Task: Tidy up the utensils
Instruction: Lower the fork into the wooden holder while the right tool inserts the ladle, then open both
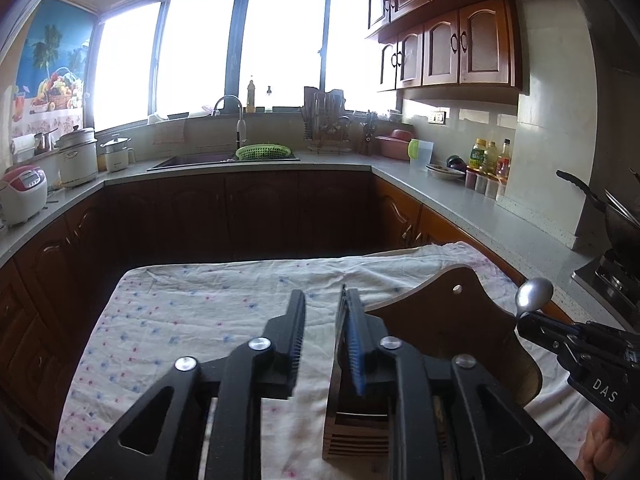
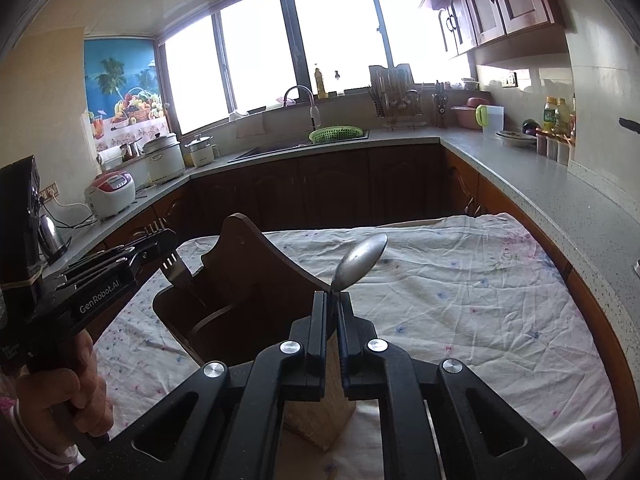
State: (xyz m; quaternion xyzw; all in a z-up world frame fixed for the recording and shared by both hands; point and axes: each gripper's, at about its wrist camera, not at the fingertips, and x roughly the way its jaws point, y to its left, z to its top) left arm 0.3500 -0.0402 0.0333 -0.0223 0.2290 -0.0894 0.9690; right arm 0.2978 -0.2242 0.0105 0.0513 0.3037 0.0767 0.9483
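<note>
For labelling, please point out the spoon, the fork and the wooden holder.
spoon (image 2: 362, 258), right wrist view, on its bowl.
fork (image 2: 176, 270), right wrist view, on its head.
wooden holder (image 2: 256, 264), right wrist view, on its back panel.

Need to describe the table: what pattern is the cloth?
The cloth is white with small blue and pink flecks, clearest in the right wrist view.

Utensils: one spoon (image 2: 362, 260), one fork (image 2: 176, 271). Holders: one wooden utensil holder (image 2: 248, 280), standing on one floral cloth (image 2: 460, 300). Grippers: two, left gripper (image 1: 322, 320) and right gripper (image 2: 331, 308). Along the counter (image 1: 500, 216): one green basket (image 1: 262, 152) at the sink, one red-and-white rice cooker (image 1: 22, 196), three bottles (image 1: 490, 158) by the right wall.
</note>
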